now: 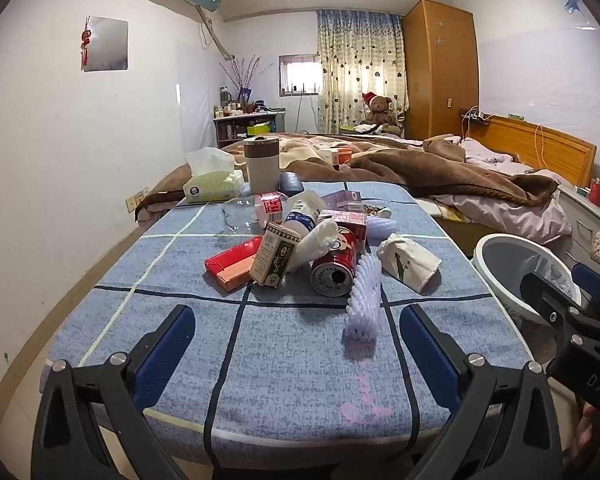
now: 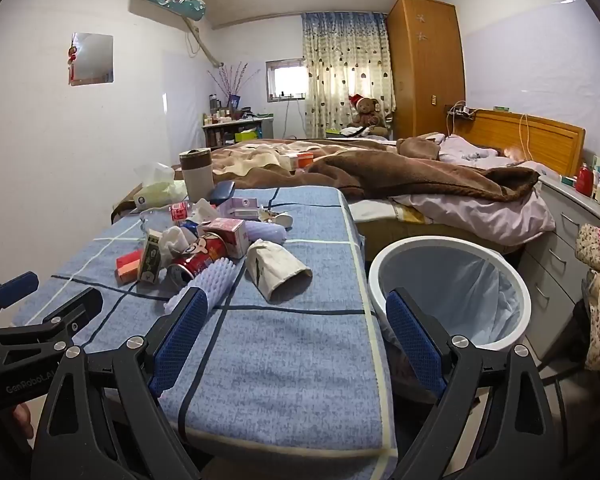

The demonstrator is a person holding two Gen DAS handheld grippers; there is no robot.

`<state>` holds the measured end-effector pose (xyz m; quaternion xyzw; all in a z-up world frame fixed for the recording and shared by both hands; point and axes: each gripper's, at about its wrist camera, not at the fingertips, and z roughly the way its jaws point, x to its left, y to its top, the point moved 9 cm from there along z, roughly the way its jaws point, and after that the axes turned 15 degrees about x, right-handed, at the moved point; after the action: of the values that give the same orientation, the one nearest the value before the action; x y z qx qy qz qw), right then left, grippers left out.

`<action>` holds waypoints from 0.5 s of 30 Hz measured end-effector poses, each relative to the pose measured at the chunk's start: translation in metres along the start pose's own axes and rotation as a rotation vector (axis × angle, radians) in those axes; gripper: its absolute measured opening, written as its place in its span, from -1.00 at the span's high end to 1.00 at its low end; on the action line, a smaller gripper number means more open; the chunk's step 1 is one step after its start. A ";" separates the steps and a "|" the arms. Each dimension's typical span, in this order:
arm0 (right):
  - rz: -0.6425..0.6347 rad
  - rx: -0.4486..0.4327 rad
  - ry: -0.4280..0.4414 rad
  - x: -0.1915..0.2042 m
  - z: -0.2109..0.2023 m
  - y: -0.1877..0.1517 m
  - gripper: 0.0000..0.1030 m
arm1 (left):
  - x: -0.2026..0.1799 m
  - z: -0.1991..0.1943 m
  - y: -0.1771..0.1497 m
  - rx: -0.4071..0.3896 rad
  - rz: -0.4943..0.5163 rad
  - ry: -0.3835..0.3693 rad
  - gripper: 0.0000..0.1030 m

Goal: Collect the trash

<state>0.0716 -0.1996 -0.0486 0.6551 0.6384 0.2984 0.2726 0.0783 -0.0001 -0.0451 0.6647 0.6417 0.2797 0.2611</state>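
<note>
A pile of trash lies mid-table on the blue checked cloth (image 1: 284, 344): a red can (image 1: 334, 266) on its side, a ridged white plastic piece (image 1: 365, 300), a red flat box (image 1: 232, 264), a green-white carton (image 1: 274, 258), a crumpled white wrapper (image 1: 408, 262) and a white bottle (image 1: 302, 216). My left gripper (image 1: 296, 344) is open and empty, short of the pile. My right gripper (image 2: 292, 336) is open and empty over the table's right edge. The white bin (image 2: 452, 280) with a liner stands right of the table. The can (image 2: 200, 258) and wrapper (image 2: 276, 268) also show in the right wrist view.
A tissue box (image 1: 212, 184), a tumbler (image 1: 262, 164) and a dark case (image 1: 291, 183) stand at the table's far end. Behind is a bed with a brown blanket (image 1: 420, 168). A grey dresser (image 2: 568, 232) stands at the right. A wall is at the left.
</note>
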 end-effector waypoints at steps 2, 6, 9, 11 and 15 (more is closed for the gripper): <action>0.001 0.000 0.000 0.000 0.000 0.000 -0.80 | 0.000 0.000 0.000 -0.005 -0.004 -0.003 -1.00; 0.002 -0.002 0.000 0.000 0.000 0.001 -0.80 | 0.000 0.001 0.000 -0.002 -0.005 -0.002 -1.00; -0.001 -0.005 -0.002 0.000 -0.002 0.000 -0.80 | -0.002 0.001 0.001 -0.003 -0.002 0.000 -1.00; 0.001 -0.005 -0.003 -0.001 -0.002 0.000 -0.80 | 0.000 0.001 0.000 -0.003 -0.008 -0.009 -1.00; 0.003 -0.004 -0.003 -0.001 0.000 0.001 -0.80 | -0.002 0.000 0.000 -0.001 -0.007 -0.008 -1.00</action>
<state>0.0719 -0.2010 -0.0477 0.6561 0.6362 0.2991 0.2744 0.0786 -0.0025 -0.0450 0.6636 0.6428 0.2762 0.2650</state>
